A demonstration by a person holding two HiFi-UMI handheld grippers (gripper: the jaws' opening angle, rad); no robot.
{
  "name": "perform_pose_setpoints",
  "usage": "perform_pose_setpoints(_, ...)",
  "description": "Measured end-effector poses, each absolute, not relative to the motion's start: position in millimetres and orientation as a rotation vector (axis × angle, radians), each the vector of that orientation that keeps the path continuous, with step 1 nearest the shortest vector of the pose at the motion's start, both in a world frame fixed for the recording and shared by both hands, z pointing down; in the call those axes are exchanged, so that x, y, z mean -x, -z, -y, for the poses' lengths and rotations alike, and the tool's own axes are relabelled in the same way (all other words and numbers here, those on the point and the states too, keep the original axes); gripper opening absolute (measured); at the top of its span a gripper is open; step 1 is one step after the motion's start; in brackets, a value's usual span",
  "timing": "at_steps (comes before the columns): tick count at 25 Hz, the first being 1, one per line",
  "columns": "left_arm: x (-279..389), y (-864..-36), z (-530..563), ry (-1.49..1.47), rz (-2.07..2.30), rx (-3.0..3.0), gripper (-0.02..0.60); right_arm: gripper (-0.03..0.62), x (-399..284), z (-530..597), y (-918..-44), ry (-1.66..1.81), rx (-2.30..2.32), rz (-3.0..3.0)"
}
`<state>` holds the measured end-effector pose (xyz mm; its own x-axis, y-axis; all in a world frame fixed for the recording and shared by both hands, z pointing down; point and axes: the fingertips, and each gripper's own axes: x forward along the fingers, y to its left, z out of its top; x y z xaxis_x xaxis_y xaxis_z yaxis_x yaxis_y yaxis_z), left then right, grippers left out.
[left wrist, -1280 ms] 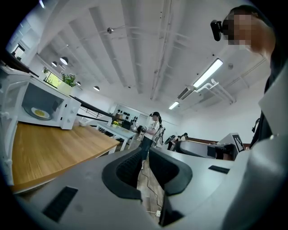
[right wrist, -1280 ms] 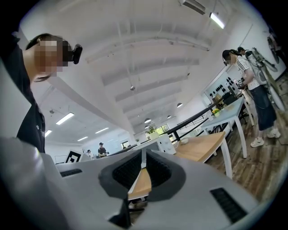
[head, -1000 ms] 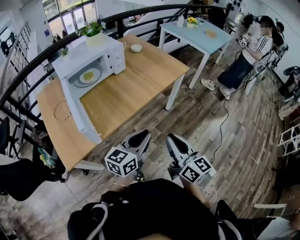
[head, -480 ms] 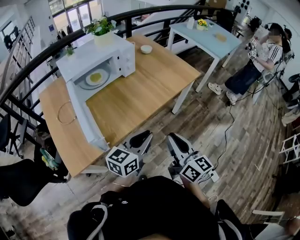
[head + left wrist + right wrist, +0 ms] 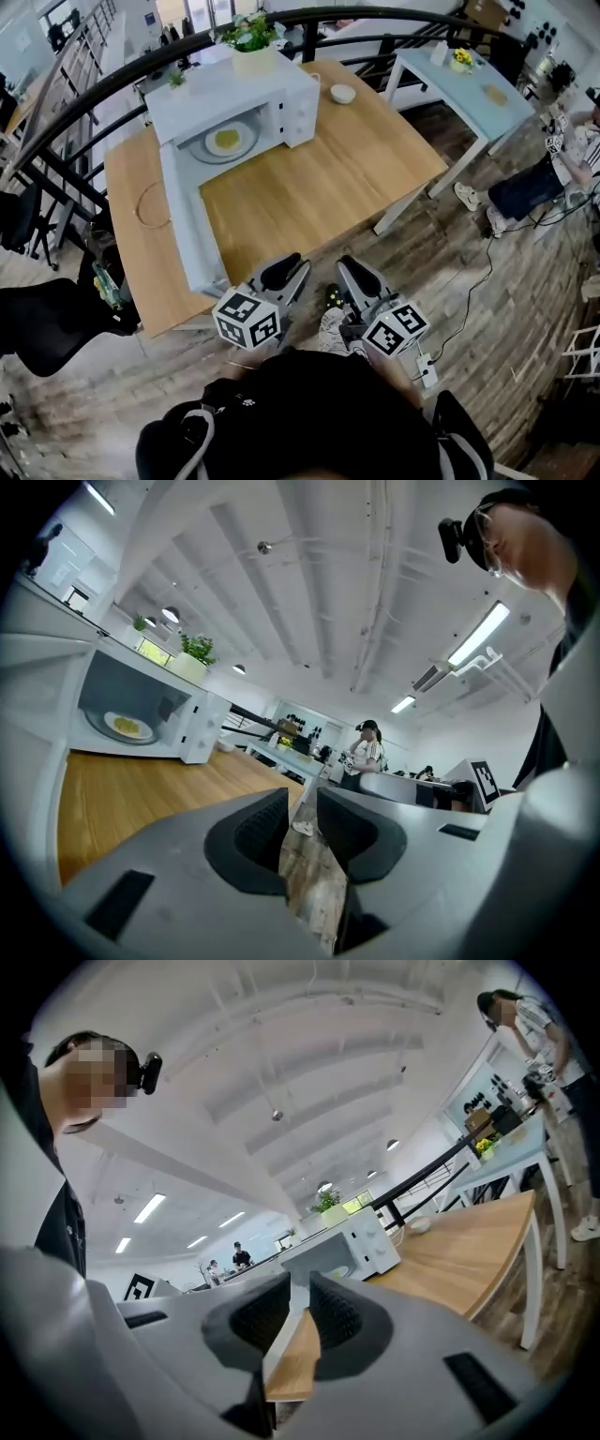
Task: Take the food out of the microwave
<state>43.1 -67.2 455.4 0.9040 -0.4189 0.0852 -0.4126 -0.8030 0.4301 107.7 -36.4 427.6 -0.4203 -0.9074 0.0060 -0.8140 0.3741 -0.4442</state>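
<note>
A white microwave (image 5: 234,98) stands on the wooden table (image 5: 328,178) with its door (image 5: 187,220) swung open toward me. Inside, yellow food (image 5: 228,140) lies on a white plate on the glass turntable. Both grippers hang level just short of the table's near edge, well away from the microwave. My left gripper (image 5: 284,269) has just been opening, and its pads are slightly apart with nothing between them (image 5: 302,817). My right gripper (image 5: 352,272) shows a narrow gap and holds nothing (image 5: 300,1312). The plate (image 5: 127,727) also appears in the left gripper view.
A potted plant (image 5: 251,42) sits on top of the microwave, and a small white bowl (image 5: 343,93) is behind it on the table. A light blue table (image 5: 469,80) stands to the right, a black railing (image 5: 112,84) runs behind, a black chair (image 5: 47,323) stands at the left, and a person (image 5: 562,159) is at far right.
Both grippers and I have moved closer to the table. The microwave now sits nearer and more central in the head view.
</note>
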Motion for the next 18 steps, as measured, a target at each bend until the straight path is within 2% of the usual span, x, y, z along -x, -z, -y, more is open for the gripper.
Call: perform_pose_setpoints(18, -36.4, -447.8, 190.8, 0.069, 1.161, -2.401, 0.077, 0.072, -128.0, 182.5, -417.5, 0.652, 1.076, -2.667)
